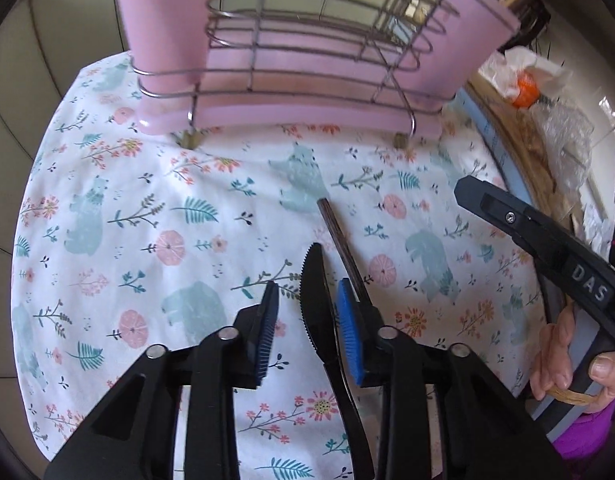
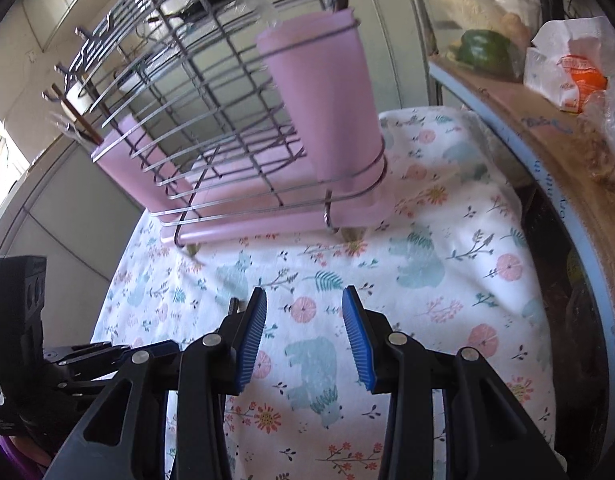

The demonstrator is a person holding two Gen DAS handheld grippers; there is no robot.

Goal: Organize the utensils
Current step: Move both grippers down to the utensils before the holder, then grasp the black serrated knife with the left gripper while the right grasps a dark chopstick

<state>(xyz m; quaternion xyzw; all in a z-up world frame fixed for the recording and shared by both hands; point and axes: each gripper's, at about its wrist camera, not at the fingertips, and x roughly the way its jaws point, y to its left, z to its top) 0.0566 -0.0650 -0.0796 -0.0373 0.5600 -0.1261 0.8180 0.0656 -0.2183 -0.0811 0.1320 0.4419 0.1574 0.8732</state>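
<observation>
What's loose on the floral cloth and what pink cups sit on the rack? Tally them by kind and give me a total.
Black serrated knife: 1
Dark chopstick: 1
Pink cups: 2
Total: 4

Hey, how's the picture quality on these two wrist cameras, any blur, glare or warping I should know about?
Left wrist view: strong fisheye bowing with dark corners; the black knife and floral cloth are sharp, the wire rack is a little soft. Right wrist view: same curved distortion; the rack's wires look smeared, daylight blows out the left edge, and the gripper pads are crisp.
</observation>
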